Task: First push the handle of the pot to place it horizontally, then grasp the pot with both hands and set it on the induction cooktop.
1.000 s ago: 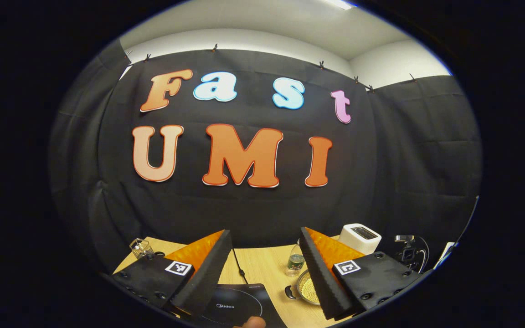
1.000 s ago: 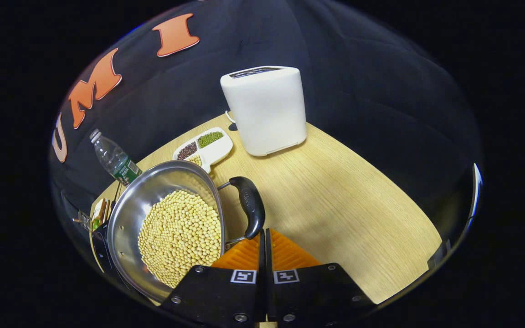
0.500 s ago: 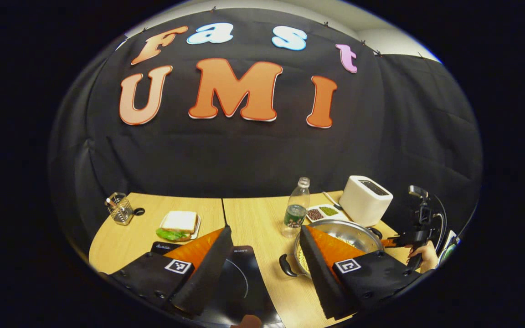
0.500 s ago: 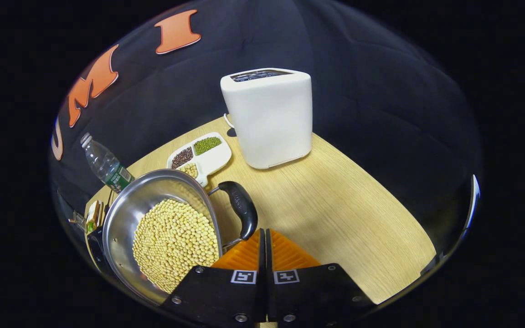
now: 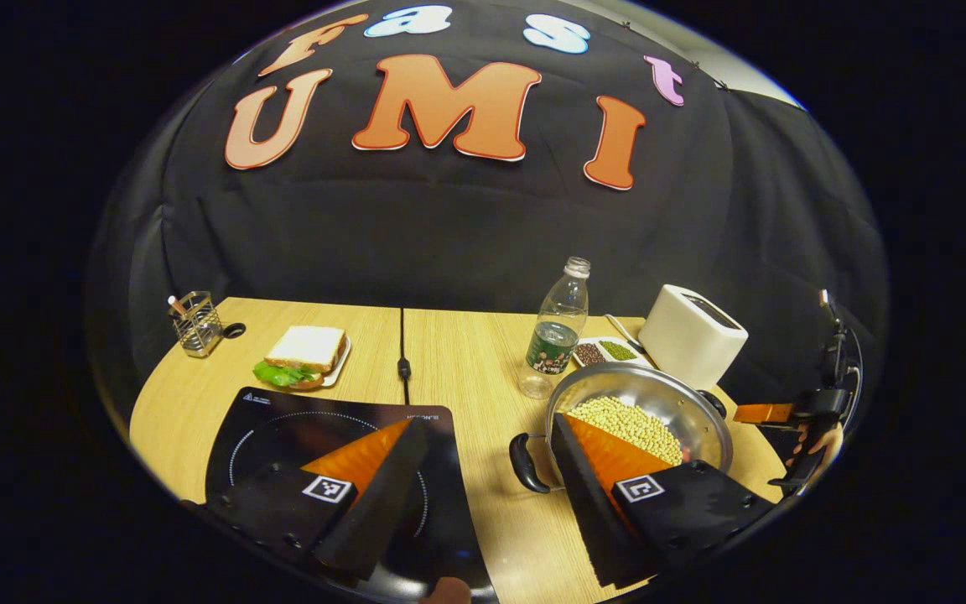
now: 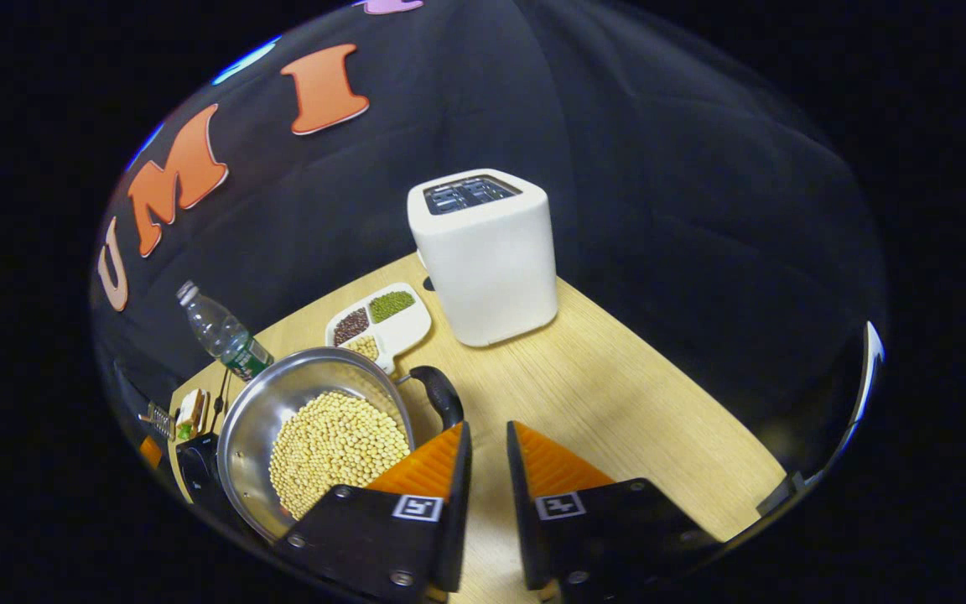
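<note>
A steel pot [image 5: 617, 384] of pale beans stands on the wooden table [image 5: 466, 352], right of the black induction cooktop [image 5: 282, 424]. Its near black handle [image 5: 523, 463] sits between my left gripper's fingers, farther off and lower. My left gripper [image 5: 487, 424] hovers open over the cooktop's right edge, holding nothing. In the right gripper view the pot [image 6: 257, 411] lies lower left and its other black handle [image 6: 441, 394] pokes up just past the left fingertip. My right gripper [image 6: 487, 429] stands open by a narrow gap, nothing in it. A hand holds that right gripper [image 5: 743, 413] beside the pot.
A white toaster [image 6: 483, 252] stands behind the pot, with a divided tray of beans [image 6: 378, 319] and a water bottle [image 6: 223, 335] beside it. A sandwich plate [image 5: 307, 356] and wire holder [image 5: 194, 323] sit at the table's far left. A cable [image 5: 402, 352] runs back from the cooktop.
My left gripper's view has tipped down from the wall to the table. My right gripper's fingers, shut against the handle before, have parted and drawn back a little from it.
</note>
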The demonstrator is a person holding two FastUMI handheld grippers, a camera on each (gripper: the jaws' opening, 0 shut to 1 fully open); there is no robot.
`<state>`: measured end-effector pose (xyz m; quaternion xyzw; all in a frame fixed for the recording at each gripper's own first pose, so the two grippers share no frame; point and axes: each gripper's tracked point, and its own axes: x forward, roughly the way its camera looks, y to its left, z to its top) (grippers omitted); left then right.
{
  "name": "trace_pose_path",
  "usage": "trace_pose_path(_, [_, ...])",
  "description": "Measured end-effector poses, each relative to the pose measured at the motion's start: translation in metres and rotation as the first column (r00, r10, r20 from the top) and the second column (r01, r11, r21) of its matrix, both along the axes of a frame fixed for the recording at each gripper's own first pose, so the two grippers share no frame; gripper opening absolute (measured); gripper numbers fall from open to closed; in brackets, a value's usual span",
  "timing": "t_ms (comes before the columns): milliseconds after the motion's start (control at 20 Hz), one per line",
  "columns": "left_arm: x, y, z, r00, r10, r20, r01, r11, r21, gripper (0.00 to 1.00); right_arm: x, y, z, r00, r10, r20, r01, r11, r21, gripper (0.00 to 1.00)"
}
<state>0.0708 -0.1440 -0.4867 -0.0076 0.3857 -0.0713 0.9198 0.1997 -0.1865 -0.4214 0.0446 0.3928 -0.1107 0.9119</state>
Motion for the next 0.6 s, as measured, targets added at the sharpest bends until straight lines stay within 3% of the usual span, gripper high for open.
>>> trace_pose_path(50, [-0.002,-0.003,-0.008,1.000,-0.002,-0.012,0.002,1.000,0.001,0.99,0.005,0.005,0.005,0.999,0.034,0.019,-0.034,0.999,-0.011,0.44])
trace_pose_path(250, [-0.005,-0.016,-0.035,0.999,-0.011,-0.038,0.011,1.000,0.001,0.99,0.020,0.029,0.015,0.985,0.151,0.082,-0.148,0.988,-0.042,0.78])
trace_pose_path(450, [-0.006,-0.025,-0.065,0.997,-0.023,-0.070,0.026,0.998,0.052,0.99,0.030,0.041,-0.007,0.979,0.202,0.036,-0.198,0.977,-0.080,0.92])
trace_pose_path(600, [-0.005,-0.035,-0.083,0.993,-0.029,-0.117,0.035,0.998,0.043,0.99,0.035,0.035,-0.022,0.982,0.188,0.000,-0.187,0.979,-0.083,0.94])
